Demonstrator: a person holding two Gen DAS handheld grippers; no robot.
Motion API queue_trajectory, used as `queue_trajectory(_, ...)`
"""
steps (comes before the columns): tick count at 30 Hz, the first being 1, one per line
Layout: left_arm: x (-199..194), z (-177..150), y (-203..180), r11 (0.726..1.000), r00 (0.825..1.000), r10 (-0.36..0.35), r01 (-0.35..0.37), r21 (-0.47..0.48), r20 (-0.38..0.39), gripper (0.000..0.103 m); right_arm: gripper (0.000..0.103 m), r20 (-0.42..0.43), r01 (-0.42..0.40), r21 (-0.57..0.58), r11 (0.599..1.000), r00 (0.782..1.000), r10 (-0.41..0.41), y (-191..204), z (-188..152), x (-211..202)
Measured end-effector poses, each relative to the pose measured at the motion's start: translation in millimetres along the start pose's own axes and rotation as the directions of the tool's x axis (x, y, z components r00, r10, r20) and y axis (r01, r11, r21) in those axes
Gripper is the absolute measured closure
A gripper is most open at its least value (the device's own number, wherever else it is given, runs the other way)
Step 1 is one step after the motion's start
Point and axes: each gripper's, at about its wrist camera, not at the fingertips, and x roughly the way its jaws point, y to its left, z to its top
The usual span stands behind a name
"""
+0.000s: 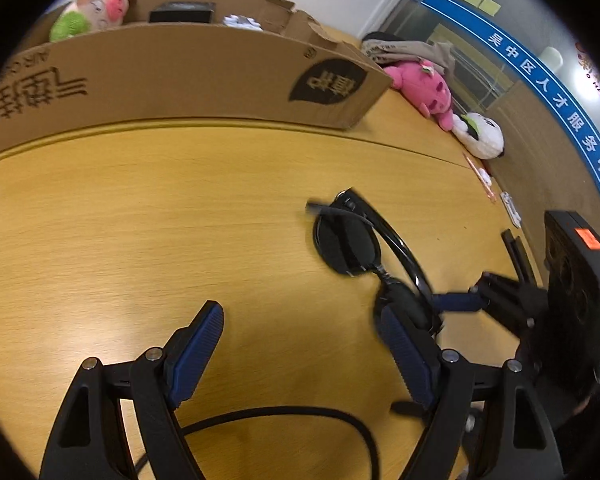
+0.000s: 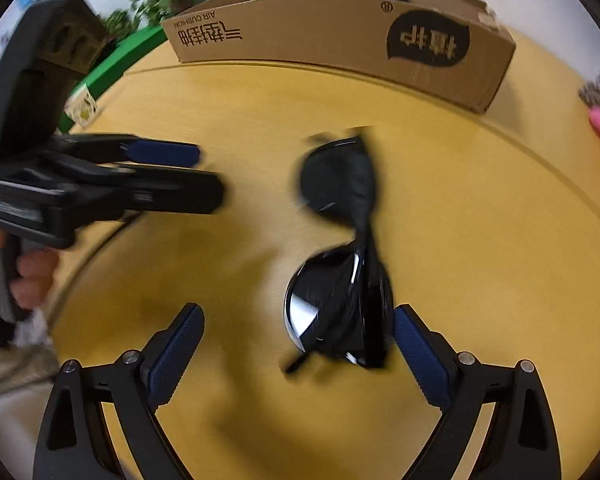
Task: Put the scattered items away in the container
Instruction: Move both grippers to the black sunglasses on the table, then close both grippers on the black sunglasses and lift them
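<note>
Black sunglasses (image 1: pixel 352 240) lie on the yellow wooden table (image 1: pixel 160 220), blurred in the right wrist view (image 2: pixel 340 272). My left gripper (image 1: pixel 300 324) is open, its right finger next to the near lens. My right gripper (image 2: pixel 300 328) is open, and the near lens sits between its fingers by the right pad; it also shows at the right of the left wrist view (image 1: pixel 460 302). The cardboard box (image 1: pixel 180 76) stands at the back of the table and holds a pig plush (image 1: pixel 96 8), a black item and crumpled paper.
A pink plush (image 1: pixel 424 88), a white plush (image 1: pixel 480 134) and a grey cloth lie at the far right by the wall. Small items lie along the right table edge. A black cable (image 1: pixel 300 416) runs near the front. A green board (image 2: pixel 112 64) and plants stand at the left.
</note>
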Motion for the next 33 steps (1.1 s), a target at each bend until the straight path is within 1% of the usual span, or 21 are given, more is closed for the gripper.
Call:
queue_trajectory(2,6,4,0,0.999,0.999,-0.040,0.040,-0.008,-0.012,0.023,0.007,0.016,0.013,0.038,0.999,1.000,-0.014,-1,1,-3)
queue_trajectory(6,15,20,2,0.996,0.996,-0.090,0.090,-0.023,-0.018,0.023,0.007,0.068,0.007,0.167,0.986,0.997,-0.019,-24,11,-11)
queue_trajectory(8,21,28,4,0.992,0.992,-0.120,0.120,-0.029,-0.023,0.024,0.008,0.091,-0.037,0.232,0.972,0.996,0.017,-38,14,-13)
queue_trajectory(9,24,30,2,0.992,0.991,-0.128,0.128,-0.022,-0.031,0.024,0.013,0.106,-0.071,0.259,0.963,0.993,0.044,-43,16,-14)
queue_trajectory(10,27,32,0,0.992,0.991,-0.126,0.125,-0.008,-0.038,0.027,0.016,0.117,-0.104,0.282,0.954,0.990,0.073,-52,17,-14)
queue_trajectory(11,28,33,-2,0.992,0.991,-0.123,0.124,0.003,-0.042,0.033,0.020,0.122,-0.131,0.303,0.944,0.988,0.098,-58,17,-13)
queue_trajectory(12,28,32,-3,0.992,0.991,-0.128,0.129,0.004,-0.045,0.034,0.021,0.118,-0.159,0.326,0.932,0.985,0.127,-61,17,-8)
queue_trajectory(14,24,31,1,0.990,0.989,-0.140,0.140,-0.008,-0.038,0.034,0.021,0.139,-0.190,0.336,0.923,0.979,0.150,-62,13,-7)
queue_trajectory(16,18,29,6,0.991,0.990,-0.135,0.135,-0.013,-0.031,0.034,0.021,0.159,-0.248,0.362,0.899,0.966,0.203,-62,9,-6)
queue_trajectory(17,15,28,8,0.994,0.993,-0.113,0.113,-0.008,-0.034,0.034,0.021,0.178,-0.288,0.381,0.879,0.955,0.236,-65,7,-6)
queue_trajectory(19,9,24,13,0.997,0.997,-0.079,0.079,-0.007,-0.026,0.034,0.021,0.230,-0.359,0.442,0.822,0.931,0.283,-79,-4,-9)
queue_trajectory(22,4,16,19,0.996,0.996,-0.088,0.088,-0.003,-0.030,0.034,0.021,0.259,-0.369,0.493,0.788,0.927,0.272,-89,-10,-11)
queue_trajectory(25,8,14,12,0.997,0.997,-0.069,0.071,0.032,-0.035,0.034,0.022,0.298,-0.423,0.508,0.750,0.904,0.308,-83,-1,-7)
queue_trajectory(26,10,14,8,0.997,0.997,-0.066,0.068,0.046,-0.042,0.034,0.027,0.304,-0.420,0.509,0.752,0.904,0.300,-78,4,-5)
queue_trajectory(27,12,14,4,0.996,0.997,-0.066,0.068,0.060,-0.047,0.034,0.036,0.299,-0.404,0.512,0.758,0.911,0.283,-75,9,-2)
queue_trajectory(28,13,12,0,0.995,0.997,-0.060,0.064,0.076,-0.050,0.034,0.040,0.289,-0.387,0.519,0.762,0.919,0.270,-71,16,4)
queue_trajectory(29,14,11,-4,0.994,0.997,-0.049,0.054,0.094,-0.052,0.034,0.055,0.285,-0.382,0.531,0.756,0.921,0.265,-68,28,15)
queue_trajectory(30,16,11,-8,0.993,0.998,-0.042,0.048,0.111,-0.054,0.034,0.075,0.281,-0.383,0.545,0.746,0.922,0.268,-68,30,21)
queue_trajectory(31,17,10,-11,0.992,0.997,-0.043,0.050,0.119,-0.057,0.034,0.078,0.288,-0.395,0.555,0.732,0.917,0.277,-69,30,25)
queue_trajectory(32,17,10,-12,0.991,0.997,-0.047,0.054,0.121,-0.058,0.034,0.086,0.290,-0.400,0.559,0.726,0.915,0.281,-68,30,27)
queue_trajectory(33,17,9,-11,0.991,0.997,-0.052,0.059,0.122,-0.058,0.034,0.088,0.290,-0.391,0.554,0.735,0.918,0.270,-68,29,26)
